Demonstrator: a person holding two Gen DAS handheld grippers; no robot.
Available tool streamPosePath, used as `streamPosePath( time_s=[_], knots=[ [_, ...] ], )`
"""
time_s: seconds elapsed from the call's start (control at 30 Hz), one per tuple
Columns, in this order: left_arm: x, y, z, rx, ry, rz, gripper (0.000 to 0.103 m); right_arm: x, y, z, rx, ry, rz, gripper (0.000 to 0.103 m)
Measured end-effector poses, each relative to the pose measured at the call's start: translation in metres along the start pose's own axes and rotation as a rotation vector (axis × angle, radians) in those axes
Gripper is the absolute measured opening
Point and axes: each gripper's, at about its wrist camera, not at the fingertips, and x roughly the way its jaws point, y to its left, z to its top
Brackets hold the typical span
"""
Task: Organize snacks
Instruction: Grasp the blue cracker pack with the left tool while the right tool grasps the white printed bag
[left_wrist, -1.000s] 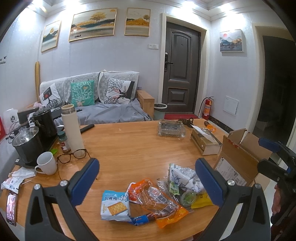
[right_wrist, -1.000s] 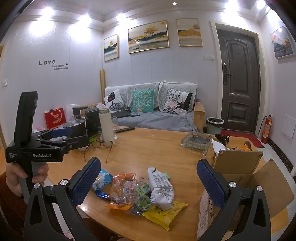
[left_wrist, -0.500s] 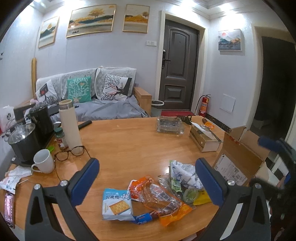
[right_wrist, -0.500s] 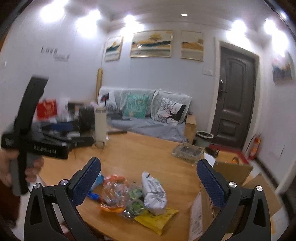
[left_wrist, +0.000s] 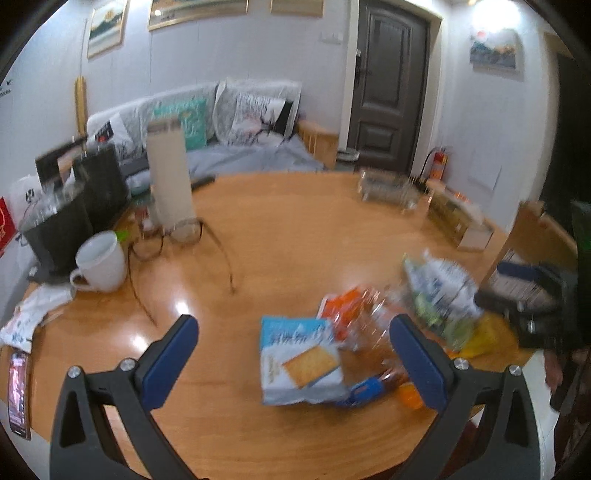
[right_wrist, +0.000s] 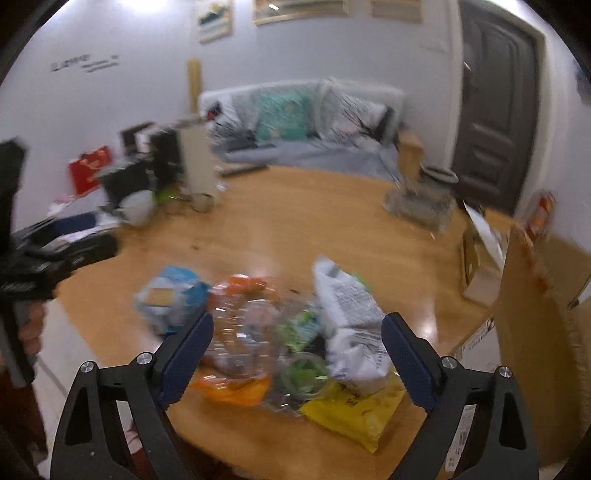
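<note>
A pile of snack packets lies near the front edge of the round wooden table (left_wrist: 295, 236). A blue-and-white cracker packet (left_wrist: 299, 362) sits between the jaws of my open left gripper (left_wrist: 293, 360), which hovers above it. An orange-and-clear bag (right_wrist: 240, 332), a white crumpled bag (right_wrist: 347, 314), green packets (right_wrist: 303, 373) and a yellow packet (right_wrist: 354, 410) lie under my open right gripper (right_wrist: 297, 358). The cracker packet also shows in the right wrist view (right_wrist: 170, 295). An open cardboard box (right_wrist: 535, 314) stands at the right.
A white mug (left_wrist: 99, 262), glasses (left_wrist: 173, 240), a tall thermos (left_wrist: 170, 177), black kettles (left_wrist: 70, 206) and a phone (left_wrist: 17, 395) are at the table's left. A glass dish (left_wrist: 391, 188) and a tissue box (left_wrist: 458, 221) stand at the back right.
Both grippers have dropped and moved forward towards the snack pile, which now looks larger and nearer. Both views are motion-blurred. The jaws stay open.
</note>
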Motion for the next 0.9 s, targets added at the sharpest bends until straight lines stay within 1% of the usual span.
streamPosePath(
  time_s=[0.1,0.23,0.3,0.43,0.53,0.57,0.63,0.67,0.7,0.77,0.8,0.83,0.87,0.9],
  knots=[
    [0.019,0.003,-0.011,-0.008,0.054,-0.024,0.102,0.028,-0.018,-0.002,0.032,0.057,-0.014,0.089],
    [0.039,0.005,-0.02,-0.014,0.108,-0.038,0.102,0.055,-0.036,-0.004,0.057,0.084,-0.031,0.089],
    [0.045,0.005,-0.022,-0.029,0.126,-0.075,0.102,0.065,-0.042,-0.004,0.077,0.094,-0.028,0.089],
    [0.056,0.007,-0.026,-0.071,0.136,-0.177,0.102,0.087,-0.061,-0.007,0.119,0.138,0.034,0.089],
    [0.066,0.011,-0.029,-0.103,0.152,-0.205,0.102,0.099,-0.066,-0.011,0.147,0.166,0.08,0.089],
    [0.068,0.012,-0.029,-0.11,0.159,-0.204,0.102,0.102,-0.069,-0.015,0.163,0.178,0.091,0.082],
    [0.075,0.013,-0.03,-0.115,0.17,-0.198,0.102,0.105,-0.074,-0.02,0.213,0.185,0.152,0.07],
    [0.077,0.013,-0.031,-0.116,0.173,-0.203,0.102,0.105,-0.078,-0.022,0.246,0.187,0.185,0.066],
    [0.079,0.012,-0.032,-0.117,0.174,-0.215,0.102,0.105,-0.079,-0.023,0.267,0.186,0.213,0.057],
    [0.082,0.01,-0.033,-0.117,0.174,-0.229,0.102,0.102,-0.079,-0.026,0.272,0.177,0.21,0.055],
    [0.084,0.009,-0.032,-0.112,0.177,-0.221,0.102,0.1,-0.076,-0.026,0.257,0.17,0.212,0.049],
    [0.086,0.007,-0.032,-0.107,0.178,-0.208,0.098,0.098,-0.073,-0.026,0.249,0.163,0.213,0.043],
    [0.088,0.007,-0.032,-0.103,0.182,-0.199,0.095,0.096,-0.071,-0.026,0.25,0.158,0.203,0.042],
    [0.09,0.007,-0.033,-0.102,0.19,-0.194,0.089,0.095,-0.069,-0.025,0.249,0.155,0.19,0.04]
  ],
)
